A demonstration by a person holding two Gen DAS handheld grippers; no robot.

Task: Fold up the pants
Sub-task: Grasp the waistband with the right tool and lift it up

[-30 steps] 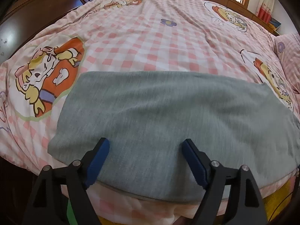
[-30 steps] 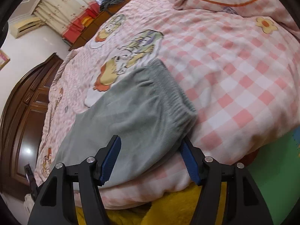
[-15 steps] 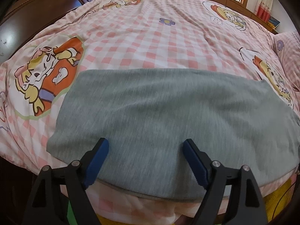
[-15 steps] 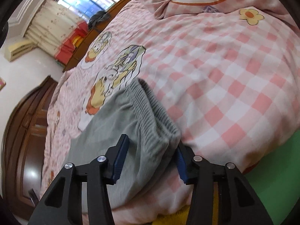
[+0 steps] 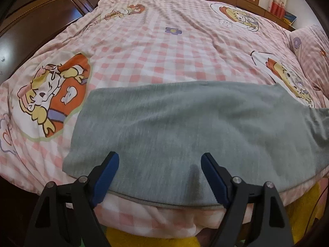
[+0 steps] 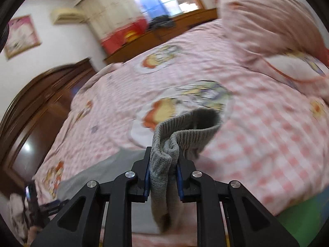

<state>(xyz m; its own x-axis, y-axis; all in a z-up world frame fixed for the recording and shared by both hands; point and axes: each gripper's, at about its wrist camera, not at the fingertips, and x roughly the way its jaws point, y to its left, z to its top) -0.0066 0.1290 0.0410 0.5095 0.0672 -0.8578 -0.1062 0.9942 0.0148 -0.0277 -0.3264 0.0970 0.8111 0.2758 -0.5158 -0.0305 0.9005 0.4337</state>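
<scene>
My right gripper (image 6: 162, 177) pinches the pants' (image 5: 185, 127) waistband off the bed (image 5: 154, 47), left gripper (image 5: 159, 177) spread over the near edge, so I'd lift evenly, no bunching.

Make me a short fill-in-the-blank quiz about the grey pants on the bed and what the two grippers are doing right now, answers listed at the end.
1. The right gripper is shut on the ribbed ____ of the grey pants.
2. The left gripper has its jaws ____.
3. The pants lie on a pink ____ quilt.

Missing words: waistband; open; checked
</scene>
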